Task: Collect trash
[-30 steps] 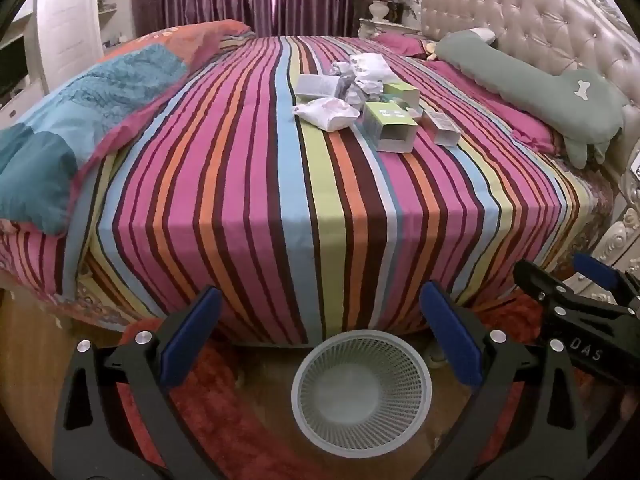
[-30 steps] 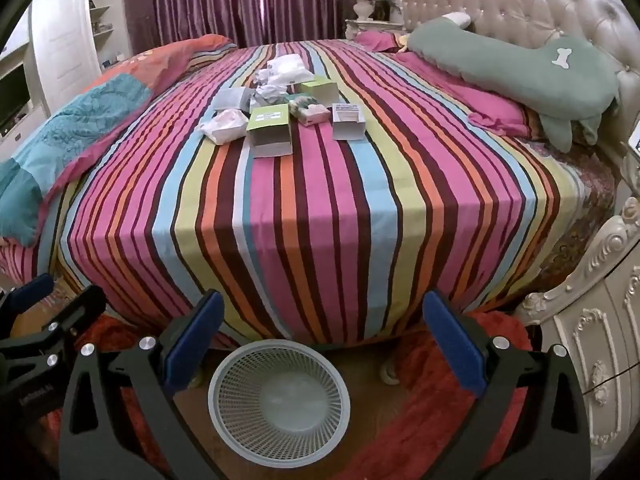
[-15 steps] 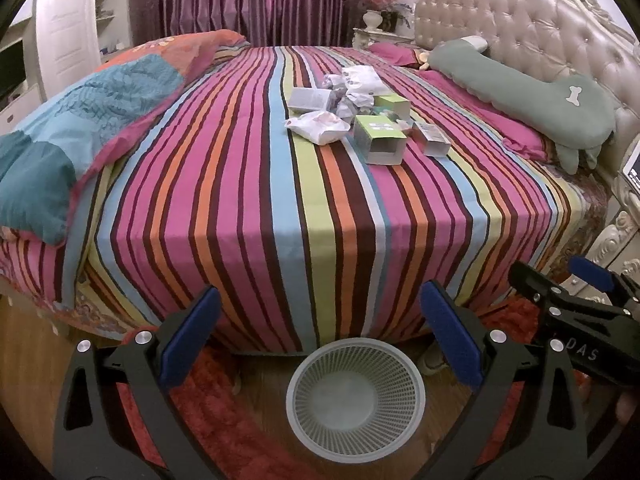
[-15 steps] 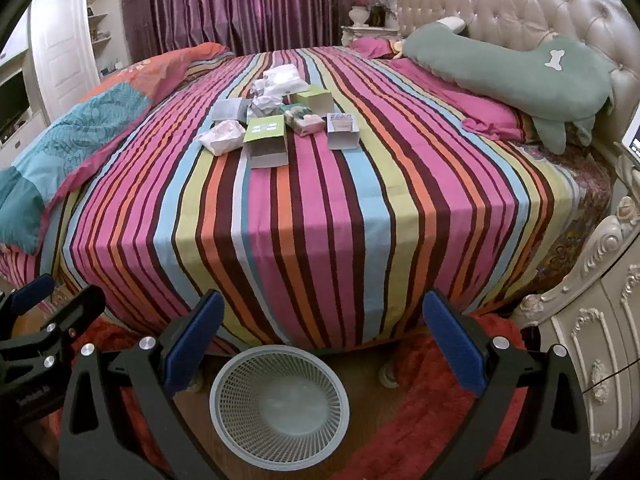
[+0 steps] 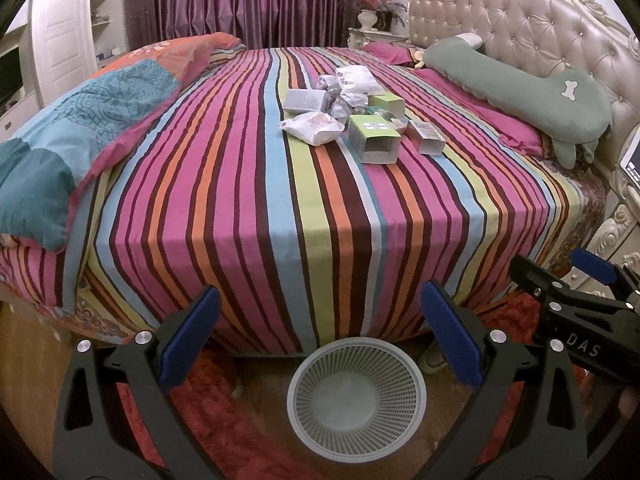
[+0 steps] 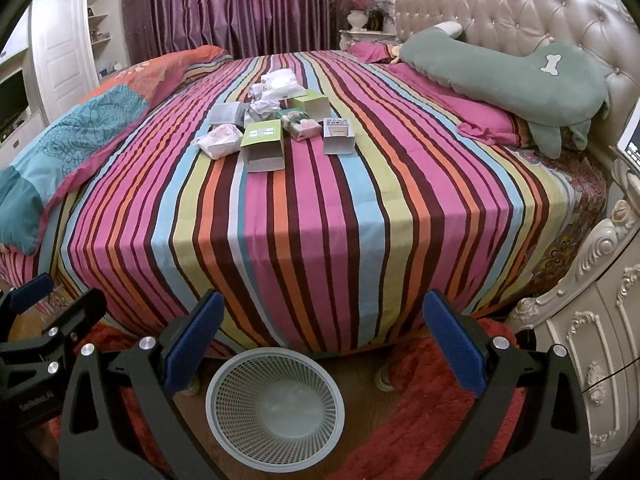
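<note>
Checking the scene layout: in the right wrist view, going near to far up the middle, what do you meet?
White mesh basket on the floor → striped bedspread → open green box → crumpled white paper → purple curtain.

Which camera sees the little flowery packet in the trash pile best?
The right wrist view: the flowery packet lies in full sight between the green box and the small white box. In the left wrist view, only a sliver of it peeks out behind the green box.

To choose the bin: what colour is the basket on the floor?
The mesh basket is white, seen best in the left wrist view.
</note>
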Demonstrator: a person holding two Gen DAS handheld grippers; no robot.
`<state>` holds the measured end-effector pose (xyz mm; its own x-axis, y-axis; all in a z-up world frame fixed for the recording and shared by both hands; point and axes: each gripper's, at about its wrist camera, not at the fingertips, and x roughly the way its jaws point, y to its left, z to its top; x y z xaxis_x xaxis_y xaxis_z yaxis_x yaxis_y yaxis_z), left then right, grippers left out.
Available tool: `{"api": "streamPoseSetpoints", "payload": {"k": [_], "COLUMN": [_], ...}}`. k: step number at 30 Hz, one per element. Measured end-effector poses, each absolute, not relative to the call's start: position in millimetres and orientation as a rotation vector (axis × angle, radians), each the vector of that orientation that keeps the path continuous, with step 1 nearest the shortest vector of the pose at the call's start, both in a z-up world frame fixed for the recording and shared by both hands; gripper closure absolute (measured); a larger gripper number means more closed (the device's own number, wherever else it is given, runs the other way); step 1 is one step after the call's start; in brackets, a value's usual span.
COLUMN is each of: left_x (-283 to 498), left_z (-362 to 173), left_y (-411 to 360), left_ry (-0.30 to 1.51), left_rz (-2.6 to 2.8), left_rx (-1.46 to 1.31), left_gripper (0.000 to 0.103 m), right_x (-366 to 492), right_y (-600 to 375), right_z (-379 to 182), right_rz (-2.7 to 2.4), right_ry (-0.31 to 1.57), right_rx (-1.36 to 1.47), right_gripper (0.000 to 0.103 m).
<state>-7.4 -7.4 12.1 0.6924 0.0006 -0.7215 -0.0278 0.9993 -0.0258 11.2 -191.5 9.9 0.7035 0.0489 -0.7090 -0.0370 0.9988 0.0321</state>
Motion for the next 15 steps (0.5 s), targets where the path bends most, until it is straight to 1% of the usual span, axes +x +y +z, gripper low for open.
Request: {"api": "streamPoseSetpoints", "payload": {"k": [15], "left_x": [-7.4], "left_z": [11.1], "left_y": [-8.9], "left_ry": [0.809], "left_rz": [0.015], "left_rx": [-0.032], "left_gripper": [0.006], "right_x": [11.5], "right_y": [-191.5], "right_z": [9.8], "right_rz": [0.046], "right_ry": [0.791], "right_rx": [0.012], "right_gripper": [0.008]}}
